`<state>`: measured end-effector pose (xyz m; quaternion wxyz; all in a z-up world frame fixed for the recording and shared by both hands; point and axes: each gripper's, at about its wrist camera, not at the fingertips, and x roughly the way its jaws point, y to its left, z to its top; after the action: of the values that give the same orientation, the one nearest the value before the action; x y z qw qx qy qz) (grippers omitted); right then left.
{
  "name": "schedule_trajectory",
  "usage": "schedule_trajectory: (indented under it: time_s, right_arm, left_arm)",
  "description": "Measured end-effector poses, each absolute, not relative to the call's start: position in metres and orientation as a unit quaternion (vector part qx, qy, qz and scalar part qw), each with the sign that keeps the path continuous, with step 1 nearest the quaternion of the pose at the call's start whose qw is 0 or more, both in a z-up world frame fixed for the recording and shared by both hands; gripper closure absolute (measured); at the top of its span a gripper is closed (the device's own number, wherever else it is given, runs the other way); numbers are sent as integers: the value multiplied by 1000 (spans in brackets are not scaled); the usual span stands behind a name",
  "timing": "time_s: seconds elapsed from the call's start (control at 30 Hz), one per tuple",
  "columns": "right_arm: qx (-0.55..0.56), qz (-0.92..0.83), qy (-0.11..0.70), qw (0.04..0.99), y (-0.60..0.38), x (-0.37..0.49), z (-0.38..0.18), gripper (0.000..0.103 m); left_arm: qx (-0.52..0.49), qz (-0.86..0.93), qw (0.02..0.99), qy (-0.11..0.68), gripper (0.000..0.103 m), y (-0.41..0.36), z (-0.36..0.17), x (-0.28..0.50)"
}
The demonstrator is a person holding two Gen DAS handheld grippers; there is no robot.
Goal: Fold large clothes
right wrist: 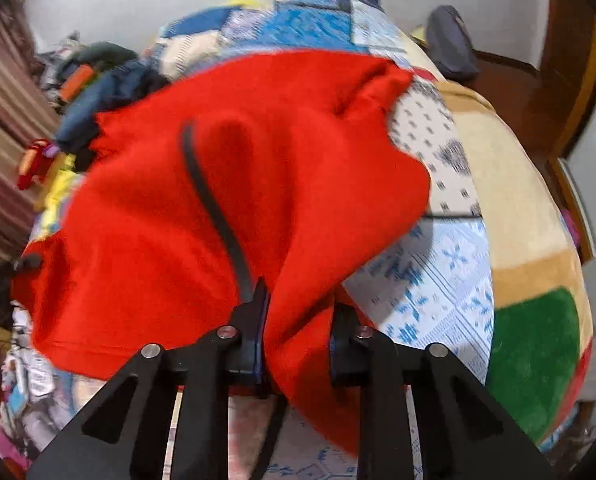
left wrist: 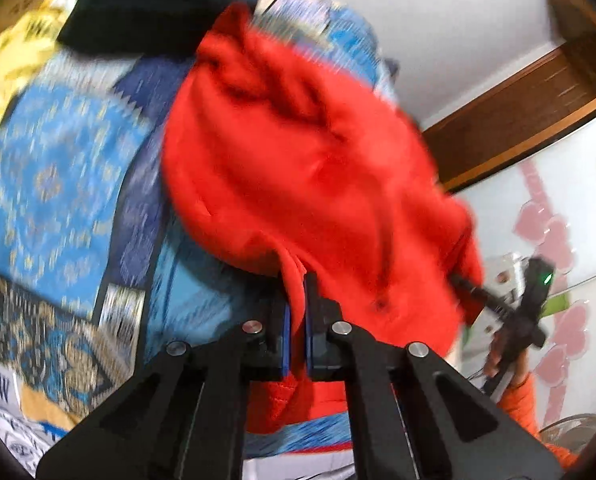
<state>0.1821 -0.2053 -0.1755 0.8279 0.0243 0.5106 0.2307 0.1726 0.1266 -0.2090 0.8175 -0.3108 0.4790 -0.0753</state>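
The red top (left wrist: 298, 160) hangs stretched between the two, just above the bed (right wrist: 438, 280), with the left hand-held gripper (left wrist: 296, 304) pinched tight on one edge and the right hand-held gripper (right wrist: 298, 320) clamped on a thicker bunch.

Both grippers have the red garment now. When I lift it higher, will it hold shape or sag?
Likely sag: the red garment drapes in soft folds between the left gripper and right gripper. It looks thick, so probably weighty. A bunched fold fills the right jaws, so slipping seems unlikely.
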Motion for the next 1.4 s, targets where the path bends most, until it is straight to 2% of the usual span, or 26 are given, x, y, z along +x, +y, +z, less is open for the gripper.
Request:
schedule_trajectory:
  time_s: [0.2, 0.47, 0.63, 0.83, 1.0, 1.07, 1.13, 1.2, 1.27, 1.4]
  right_arm:
    - [94, 272, 473, 833, -217, 192, -135, 88]
    - [158, 257, 430, 851, -230, 269, -100, 89]
    - [179, 225, 451, 845, -234, 345, -114, 89]
    - [126, 192, 515, 826, -214, 413, -166, 87]
    - [150, 193, 574, 781, -218, 437, -187, 83]
    - [155, 215, 571, 777, -223, 434, -180, 82]
    - [138, 233, 558, 784, -226, 425, -164, 81]
    - [132, 237, 549, 791, -226, 417, -150, 78]
    - [132, 237, 545, 794, -225, 412, -137, 78]
    - [134, 240, 530, 802, -223, 412, -117, 77]
  left_arm:
    - [-298, -103, 860, 401, 99, 130, -140, 214]
    - [-281, -46, 898, 336, 99, 181, -107, 279]
    - [-268, 29, 902, 338, 99, 219, -122, 336]
    - [-244, 79, 874, 413, 99, 252, -186, 412]
    - [-226, 84, 876, 417, 99, 249, -203, 425]
    - [-191, 89, 882, 422, 98, 239, -201, 426]
    - [-157, 85, 885, 431, 92, 229, -199, 426]
    - [-127, 67, 881, 450, 68, 216, -197, 426]
    - [-112, 54, 880, 458, 58, 207, -191, 424]
    - [-111, 55, 884, 451, 57, 196, -169, 419]
